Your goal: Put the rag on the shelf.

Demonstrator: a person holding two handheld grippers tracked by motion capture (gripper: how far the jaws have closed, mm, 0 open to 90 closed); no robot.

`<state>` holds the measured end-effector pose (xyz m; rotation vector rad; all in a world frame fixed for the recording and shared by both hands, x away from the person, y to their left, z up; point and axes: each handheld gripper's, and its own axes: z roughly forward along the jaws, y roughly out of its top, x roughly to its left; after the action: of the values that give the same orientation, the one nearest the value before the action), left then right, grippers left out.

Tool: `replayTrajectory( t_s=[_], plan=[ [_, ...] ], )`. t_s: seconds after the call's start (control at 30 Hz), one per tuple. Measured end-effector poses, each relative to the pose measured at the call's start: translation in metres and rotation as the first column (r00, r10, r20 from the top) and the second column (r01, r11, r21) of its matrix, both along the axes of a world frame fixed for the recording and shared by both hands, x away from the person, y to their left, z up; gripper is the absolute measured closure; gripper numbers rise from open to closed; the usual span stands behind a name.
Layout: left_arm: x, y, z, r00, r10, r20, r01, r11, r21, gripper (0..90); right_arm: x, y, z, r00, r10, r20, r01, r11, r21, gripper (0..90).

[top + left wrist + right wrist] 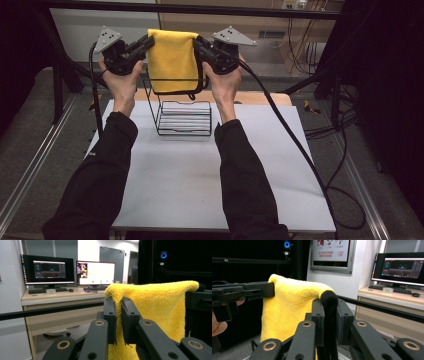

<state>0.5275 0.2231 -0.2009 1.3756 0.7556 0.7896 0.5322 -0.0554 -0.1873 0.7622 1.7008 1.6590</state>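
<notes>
Towel point(172, 60), yellow with a black edge, hangs stretched between both tongs, held up in the air above the black wire rack point(184, 117). Left tongs point(148, 44) are clamped on the towel's top left corner; in the left gripper view the jaws stand nearly together with yellow pile pinched between them. Right tongs point(197, 46) are clamped on the top right corner; in the right gripper view the black hem sits squeezed between the jaws. Towel's top edge runs about level, and the cloth drapes straight down from it. Its lower edge hangs at the rack's top wires; contact cannot be told. Rack stands on the white tabletop point(200, 185) near the far edge. Both hands are raised above the rack, one at each side of the towel, forearms in dark sleeves.
</notes>
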Motion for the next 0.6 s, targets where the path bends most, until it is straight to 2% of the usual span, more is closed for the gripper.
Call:
replayTrajectory(
  t_s=[0.1, 0.23, 0.27, 0.33, 0.6],
  plan=[
    [-0.004, 0.003, -0.005, 0.9999, -0.017, -0.001, 0.017, 0.9998, -0.010, 82.9, -0.002, 0.000, -0.004, 1.0000, 0.009, -0.003, -0.009, 0.9999, -0.012, 79.9],
    [-0.013, 0.004, -0.005, 0.9997, -0.025, 0.004, 0.024, 0.9996, 0.014, 82.8, -0.007, -0.001, -0.005, 0.9999, 0.017, 0.001, -0.017, 0.9997, -0.018, 79.7],
    [-0.015, 0.004, -0.005, 0.9996, -0.023, 0.018, 0.023, 0.9995, 0.022, 82.8, -0.009, -0.001, -0.005, 0.9999, 0.017, -0.003, -0.017, 0.9997, -0.019, 79.6],
    [-0.019, 0.004, -0.006, 0.9996, -0.026, -0.006, 0.027, 0.9991, 0.033, 82.6, -0.012, -0.002, -0.005, 0.9998, 0.020, -0.002, -0.020, 0.9991, -0.037, 79.4],
    [-0.024, 0.005, -0.012, 0.9992, -0.029, -0.026, 0.031, 0.9970, 0.071, 82.4, -0.019, -0.002, -0.009, 0.9994, 0.031, -0.015, -0.032, 0.9962, -0.081, 79.3]
  ],
)
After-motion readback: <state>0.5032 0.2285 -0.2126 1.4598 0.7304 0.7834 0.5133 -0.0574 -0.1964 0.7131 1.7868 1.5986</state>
